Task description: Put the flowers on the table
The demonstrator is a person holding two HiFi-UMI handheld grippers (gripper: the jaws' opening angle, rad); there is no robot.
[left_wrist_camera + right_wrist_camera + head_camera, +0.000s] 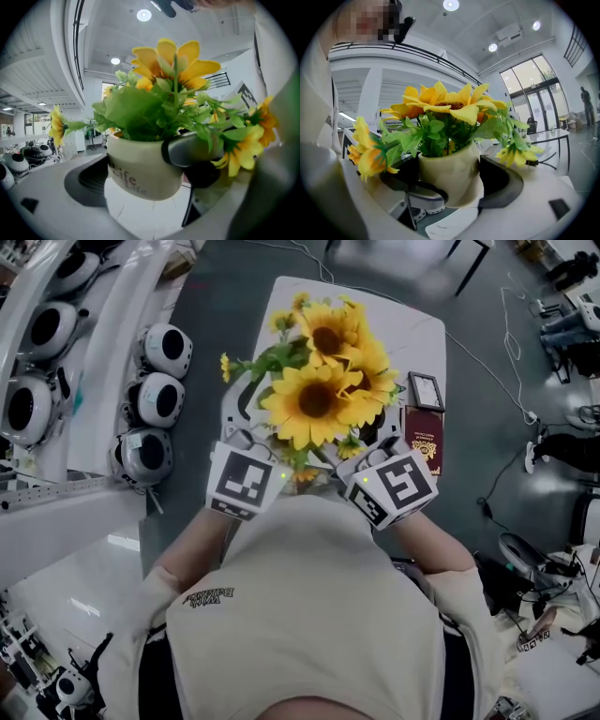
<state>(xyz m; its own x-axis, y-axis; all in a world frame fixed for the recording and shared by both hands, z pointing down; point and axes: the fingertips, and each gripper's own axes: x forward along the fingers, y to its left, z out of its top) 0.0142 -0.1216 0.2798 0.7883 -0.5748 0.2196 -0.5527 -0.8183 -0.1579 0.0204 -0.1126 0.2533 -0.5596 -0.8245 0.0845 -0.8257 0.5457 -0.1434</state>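
**Head view.** The flowers [319, 381] stood upright between the left hand-held gripper [247, 435] and the right hand-held gripper [373, 444], over the near edge of the white surface [412, 334]. A red booklet [424, 439] lay on the surface just to the right of them.

**Left gripper view.** The jaws were closed against opposite sides of the cream pot [140, 171] that carried the flowers. The pale surface showed beneath the pot base, and the pot appeared to be held clear of it.

**Right gripper view.** The jaws likewise clamped the pot, one on each side. The stems rose vertically, and the floor and one corner of the surface showed under the base.

**Judgement.** Both hand-held grippers were equally near. The free area of the surface lay ahead and below, so the coming move would be forward and down with the pot axis kept vertical.
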